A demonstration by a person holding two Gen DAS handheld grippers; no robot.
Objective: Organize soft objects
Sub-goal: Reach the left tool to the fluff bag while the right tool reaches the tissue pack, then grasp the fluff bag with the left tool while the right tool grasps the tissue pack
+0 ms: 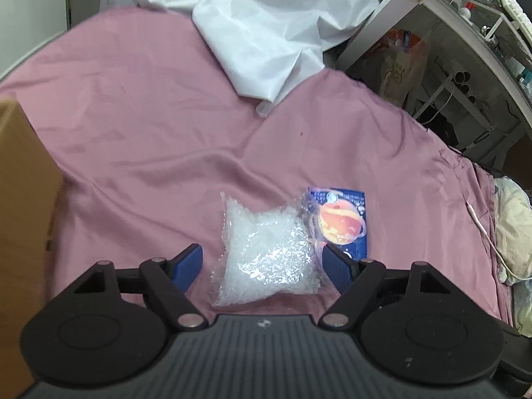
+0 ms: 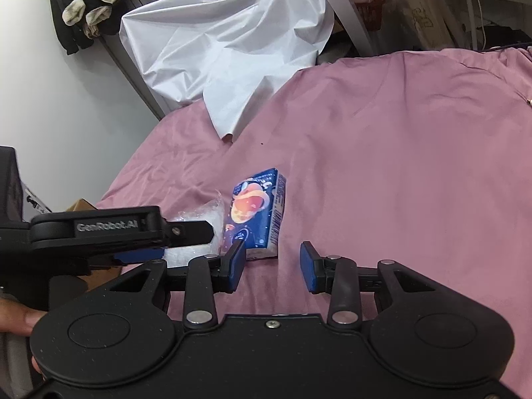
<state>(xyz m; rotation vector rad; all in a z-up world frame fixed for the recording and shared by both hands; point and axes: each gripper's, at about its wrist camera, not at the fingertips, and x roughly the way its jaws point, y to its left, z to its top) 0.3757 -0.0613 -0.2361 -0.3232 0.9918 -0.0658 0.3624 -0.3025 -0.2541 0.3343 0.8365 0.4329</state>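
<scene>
Left wrist view shows a wide pink bedsheet (image 1: 149, 126) filling most of the scene, wrinkled and spread flat, with a crumpled white sheet (image 1: 266, 33) lying over its far edge. A brown cardboard box (image 1: 23, 216) stands at the left border, and cluttered shelving (image 1: 465, 66) runs along the far right beyond the bed. On the pink sheet, near the camera, rests a clear plastic bag of white filling (image 1: 266, 252), lumpy and shiny, and just to its right, touching or partly under the bag's edge, lies a small blue tissue pack (image 1: 342, 219) printed with an orange planet. The left gripper (image 1: 262, 266) is poised over the bag with its jaws spread wide, one blue pad on each side of the bag; the right pad is close against the bag's edge, but the pads are not pressing it. In the right wrist view the same blue pack (image 2: 256, 212) stands on edge on the sheet just beyond the right gripper (image 2: 272, 266), whose jaws are parted with nothing between them but bare sheet. The left gripper (image 2: 139, 239) reaches in from the left over the bag (image 2: 206, 226). A fingertip of the person's hand (image 2: 20, 319) shows at the lower left.
</scene>
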